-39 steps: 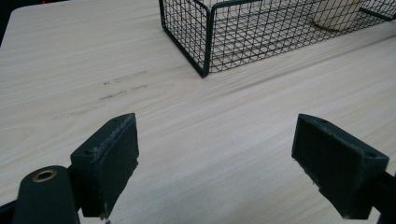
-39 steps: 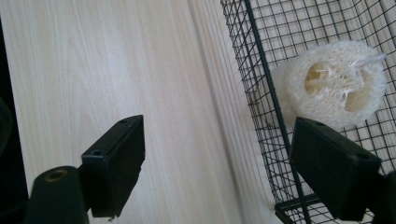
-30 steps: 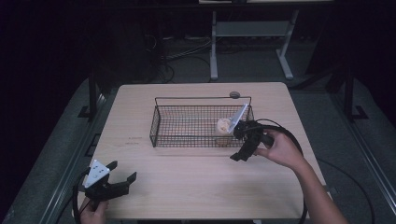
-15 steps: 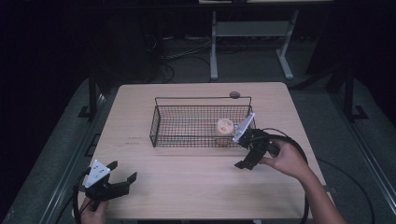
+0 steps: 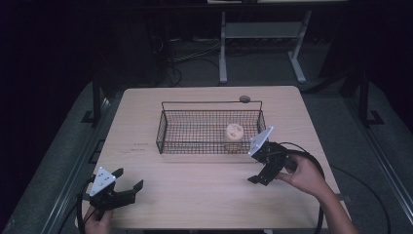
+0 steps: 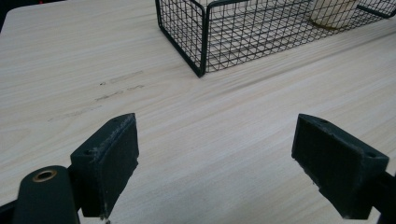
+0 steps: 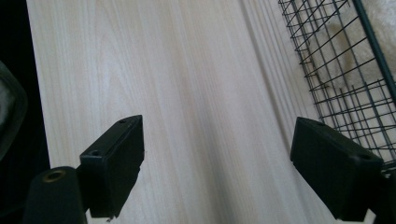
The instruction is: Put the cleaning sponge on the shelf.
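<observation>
beside basket point(image 5: 168, 127), right tool point(image 5: 259, 179) wide open, empty, above table point(image 5: 204, 190).

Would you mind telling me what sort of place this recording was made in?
Probably a lab or test room: a bare wooden table holding one wire basket, loose cables on the dark floor, and a metal stand behind.

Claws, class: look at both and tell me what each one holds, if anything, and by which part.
Nothing is held. The left claw and the right claw both stand open over bare table; the pale round object sits in the wire basket.
</observation>
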A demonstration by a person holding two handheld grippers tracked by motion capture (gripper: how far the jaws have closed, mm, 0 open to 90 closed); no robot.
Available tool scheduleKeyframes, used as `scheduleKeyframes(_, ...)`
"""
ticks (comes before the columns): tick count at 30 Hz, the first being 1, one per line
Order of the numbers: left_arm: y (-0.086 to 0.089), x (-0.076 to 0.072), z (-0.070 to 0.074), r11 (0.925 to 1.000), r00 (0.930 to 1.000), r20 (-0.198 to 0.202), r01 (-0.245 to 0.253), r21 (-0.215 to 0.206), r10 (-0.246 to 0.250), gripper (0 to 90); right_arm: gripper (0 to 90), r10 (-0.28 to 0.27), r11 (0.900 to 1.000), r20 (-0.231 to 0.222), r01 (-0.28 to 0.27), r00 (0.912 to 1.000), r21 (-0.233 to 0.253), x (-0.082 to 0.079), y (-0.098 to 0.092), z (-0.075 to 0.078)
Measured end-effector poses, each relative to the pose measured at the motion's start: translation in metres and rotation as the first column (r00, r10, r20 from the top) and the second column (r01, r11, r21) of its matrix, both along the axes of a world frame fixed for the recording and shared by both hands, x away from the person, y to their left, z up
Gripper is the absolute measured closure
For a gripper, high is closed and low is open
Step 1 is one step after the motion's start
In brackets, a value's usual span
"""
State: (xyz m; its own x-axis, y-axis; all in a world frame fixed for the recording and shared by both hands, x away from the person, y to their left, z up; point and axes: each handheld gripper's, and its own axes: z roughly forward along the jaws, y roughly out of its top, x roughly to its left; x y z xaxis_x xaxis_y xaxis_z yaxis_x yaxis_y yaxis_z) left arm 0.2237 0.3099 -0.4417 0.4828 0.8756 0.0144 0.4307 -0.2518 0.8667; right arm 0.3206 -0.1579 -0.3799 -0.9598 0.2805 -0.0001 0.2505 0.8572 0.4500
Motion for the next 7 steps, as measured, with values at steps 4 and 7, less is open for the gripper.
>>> scheduleKeyframes(4,-0.001,0.000,0.000,1.0000,1.0000,-0.001,0.001,-0.001,-0.001,13.9,17.0,-0.002,1.000,0.009,0.002,1.0000,0.007,-0.007,-0.004,-0.003)
scheduleKeyframes(7,-0.001,0.000,0.000,1.0000,1.0000,0.000,0.004,0.000,-0.004,13.9,16.9,-0.014,1.000,0.023,0.013,0.9996,0.018,-0.012,-0.008,-0.005)
